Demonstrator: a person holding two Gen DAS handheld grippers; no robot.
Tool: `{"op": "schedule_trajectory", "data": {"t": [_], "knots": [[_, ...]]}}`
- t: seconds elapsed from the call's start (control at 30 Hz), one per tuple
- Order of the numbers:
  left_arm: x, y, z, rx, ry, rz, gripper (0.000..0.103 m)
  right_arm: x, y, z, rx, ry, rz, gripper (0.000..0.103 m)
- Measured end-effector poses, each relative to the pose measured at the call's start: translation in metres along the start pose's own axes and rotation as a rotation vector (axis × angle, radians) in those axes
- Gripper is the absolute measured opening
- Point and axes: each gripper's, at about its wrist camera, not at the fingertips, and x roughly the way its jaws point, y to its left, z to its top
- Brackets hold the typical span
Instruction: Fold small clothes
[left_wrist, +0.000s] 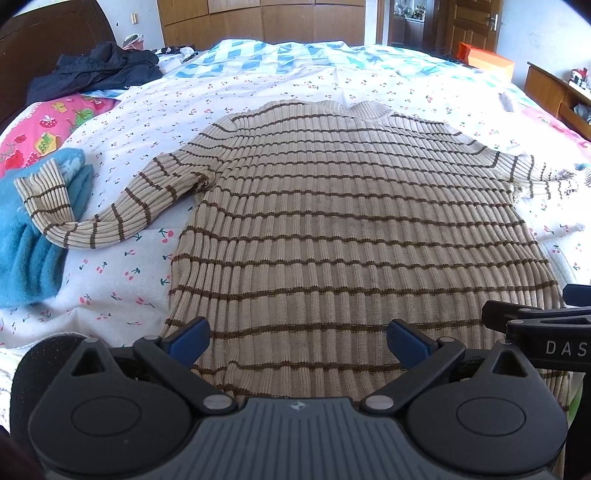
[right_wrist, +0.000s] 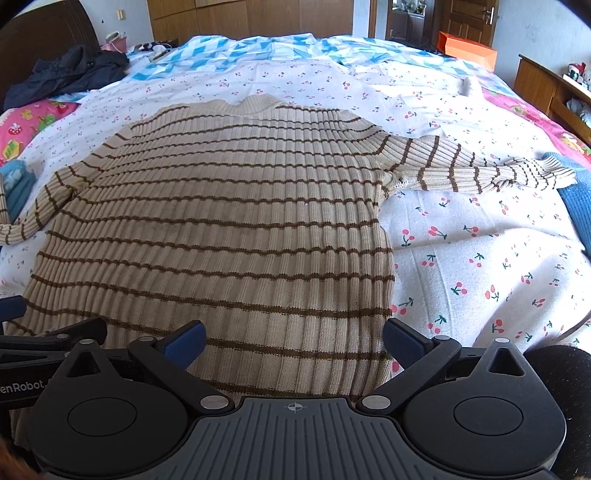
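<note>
While spread flat on the bed (left_wrist: 122, 258), striped sweater (left_wrist: 354, 229), left gripper (left_wrist: 297, 341) and right gripper (right_wrist: 291, 341) both apart above its hem.

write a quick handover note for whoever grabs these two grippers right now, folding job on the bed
Left gripper: open, holding nothing, over the hem's left part.
Right gripper: open, holding nothing, over the hem's right part.
Striped sweater: spread flat on the cherry-print sheet, collar away from you, both sleeves out. Left cuff lies on a light blue garment; right cuff reaches a darker blue knit.
Done: laid out flat.
Left: every fold, probably sleeves first.
</note>
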Motion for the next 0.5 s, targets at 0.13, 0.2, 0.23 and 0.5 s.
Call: {"op": "schedule_trajectory", "data": {"t": [0.13, 0.2, 0.23, 0.5], "knots": [[0.0003, -0.0002, -0.0001, 0.000, 0.000, 0.002, 0.103, -0.0015, 0.0002, -0.0006, -0.002, -0.007, -0.002, 0.102], [0.0004, -0.0004, -0.0004, -0.001, 0.000, 0.003, 0.103, -0.0021, -0.0002, -0.0004, 0.001, -0.009, 0.000, 0.102], [0.0004, -0.0005, -0.0004, -0.001, 0.001, 0.003, 0.103, -0.0024, -0.0007, -0.0007, 0.002, -0.011, 0.000, 0.102], [-0.0011, -0.0020, -0.0017, 0.016, -0.012, 0.004, 0.103, -0.0034, -0.0037, -0.0041, 0.014, -0.004, 0.010, 0.102]]}}
